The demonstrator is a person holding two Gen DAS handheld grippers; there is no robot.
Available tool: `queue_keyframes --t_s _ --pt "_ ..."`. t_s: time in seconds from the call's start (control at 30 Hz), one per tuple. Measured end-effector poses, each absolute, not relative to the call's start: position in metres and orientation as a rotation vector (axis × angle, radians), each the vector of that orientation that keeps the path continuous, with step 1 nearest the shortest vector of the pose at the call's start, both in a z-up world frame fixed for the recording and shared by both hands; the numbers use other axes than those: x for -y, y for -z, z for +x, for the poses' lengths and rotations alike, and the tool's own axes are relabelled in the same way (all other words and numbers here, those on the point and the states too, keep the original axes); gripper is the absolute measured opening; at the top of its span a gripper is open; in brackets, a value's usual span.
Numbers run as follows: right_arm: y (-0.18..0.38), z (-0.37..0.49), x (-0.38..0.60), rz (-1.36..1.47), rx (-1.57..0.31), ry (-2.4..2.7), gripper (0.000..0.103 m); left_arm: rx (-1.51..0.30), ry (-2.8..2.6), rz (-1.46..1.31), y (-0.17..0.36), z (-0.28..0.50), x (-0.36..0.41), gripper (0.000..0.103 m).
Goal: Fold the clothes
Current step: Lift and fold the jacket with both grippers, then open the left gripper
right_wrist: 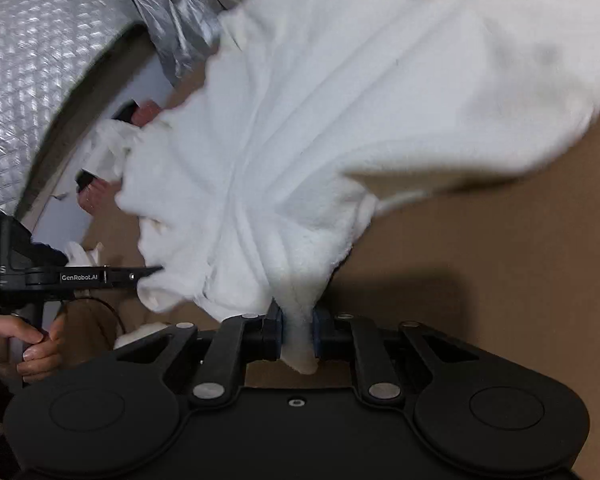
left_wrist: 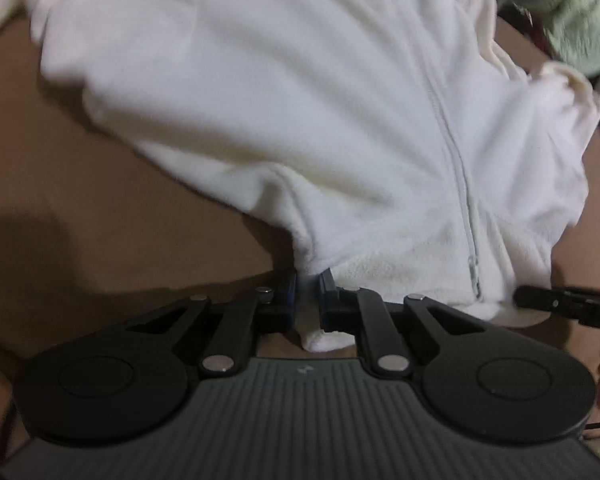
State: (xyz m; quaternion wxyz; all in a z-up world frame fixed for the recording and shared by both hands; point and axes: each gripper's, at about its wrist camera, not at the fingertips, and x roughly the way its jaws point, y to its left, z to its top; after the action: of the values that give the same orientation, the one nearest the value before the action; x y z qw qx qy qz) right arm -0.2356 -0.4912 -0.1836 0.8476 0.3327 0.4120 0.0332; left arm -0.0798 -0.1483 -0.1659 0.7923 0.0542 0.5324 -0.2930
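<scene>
Lighting: dim, warm, apparently overhead. Hard shadows on brown bench (left_wrist: 100, 184). Motion blur; strong fisheye bending at edges.

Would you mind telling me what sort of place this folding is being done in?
Probably a home or storage corner: a white fleece jacket lies on brown cardboard, other clothes are piled nearby, and bubble wrap stands behind.

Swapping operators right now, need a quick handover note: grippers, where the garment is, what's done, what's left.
Left gripper: shut on the hem of the white fleece jacket.
Right gripper: shut on another bunch of the same hem.
Jacket lies spread on the brown table, zipper up and closed.
Done: both hem grips taken.
Left: all the folds; none made yet.
</scene>
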Motion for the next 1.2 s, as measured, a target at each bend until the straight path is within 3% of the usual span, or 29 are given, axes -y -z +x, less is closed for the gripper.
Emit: queue_keyframes --t_s 0.27,0.33,0.5,0.6,0.67,0.73,0.8,0.97,1.2 --pt "0.169 -0.23 0.467 0.524 -0.909 -0.063 0.017 -1.122 0.607 0.03 0.136 -0.077 0.118 0.023" --pt "0.166 -0.228 0.46 0.49 -0.918 -0.059 0.02 -1.078 0.591 0.009 0.12 -0.071 0.106 0.037" --pt "0.155 -0.241 0.475 0.497 -1.015 -0.12 0.025 -1.017 0.419 0.087 0.08 -0.027 0.087 0.051" --pt "0.1 -0.226 0.467 0.275 -1.121 -0.212 0.025 -0.944 0.283 0.175 0.054 0.021 0.082 0.067" --pt "0.048 -0.213 0.451 0.073 -1.083 -0.241 0.036 -0.994 0.241 0.096 0.052 0.058 0.074 0.071" --pt "0.013 -0.195 0.434 0.018 -1.016 -0.319 0.053 -1.069 0.227 0.039 0.067 0.086 0.074 0.071" --pt "-0.01 -0.175 0.416 -0.003 -0.955 -0.423 0.053 -1.141 0.212 -0.014 0.082 0.112 0.074 0.071" --pt "0.034 -0.111 0.338 -0.05 -1.028 -0.528 0.053 -1.208 0.175 -0.063 0.126 0.12 0.077 0.074" --pt "0.113 -0.047 0.304 0.051 -1.177 -0.39 0.053 -1.294 0.127 -0.072 0.172 0.156 0.052 0.095"
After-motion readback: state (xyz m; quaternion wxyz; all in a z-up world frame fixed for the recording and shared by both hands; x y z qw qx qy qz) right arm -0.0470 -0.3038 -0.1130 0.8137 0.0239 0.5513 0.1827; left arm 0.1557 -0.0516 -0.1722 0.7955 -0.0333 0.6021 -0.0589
